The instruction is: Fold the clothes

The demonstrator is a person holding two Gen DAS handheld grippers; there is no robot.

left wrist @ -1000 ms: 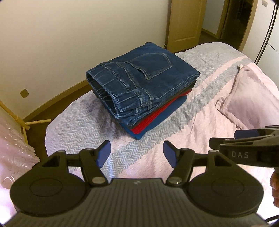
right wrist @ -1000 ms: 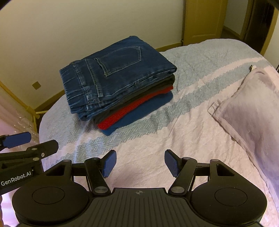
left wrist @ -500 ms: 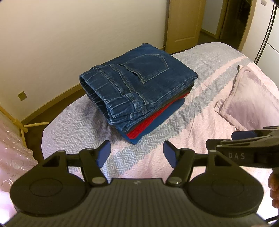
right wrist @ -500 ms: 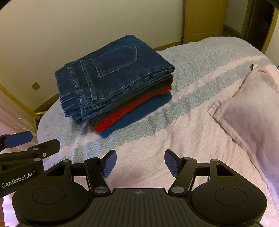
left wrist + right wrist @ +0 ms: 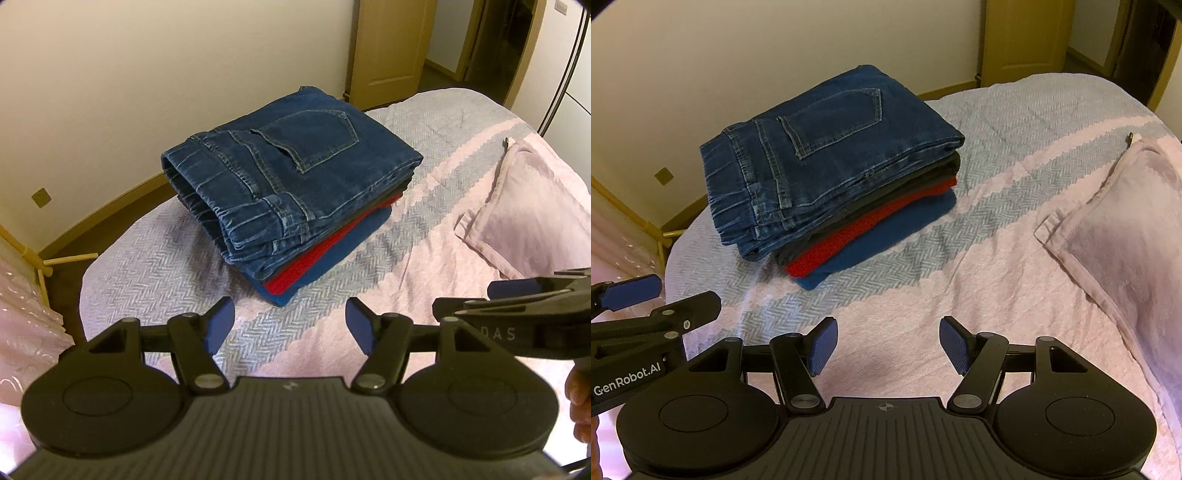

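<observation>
1. The left gripper [image 5: 290, 326] is held above the bed cover [image 5: 155, 266], its two blue pads wide apart and with nothing between them.
2. The right gripper [image 5: 885, 345] is in the same state: the pads stand apart and hold nothing, over the pink part of the cover.
3. Each gripper shows at the edge of the other camera's view, so the two are side by side, near each other.
4. The folded jeans [image 5: 291, 177] lie on top of a pile of folded clothes, at the far corner of the bed, close to the wall [image 5: 147, 74].
5. The back pocket of the jeans faces up, and the waistband is turned to the left side.
6. Under the jeans there is a dark grey garment [image 5: 923, 179], then a red garment [image 5: 857, 236], and at the bottom a blue garment [image 5: 886, 236].
7. The pile is well apart from both grippers; none of them touches it.
8. A pink pillow [image 5: 1123, 221] lies on the right side of the bed, away from the pile.
9. Behind the bed a wooden door [image 5: 388, 44] is visible.
</observation>
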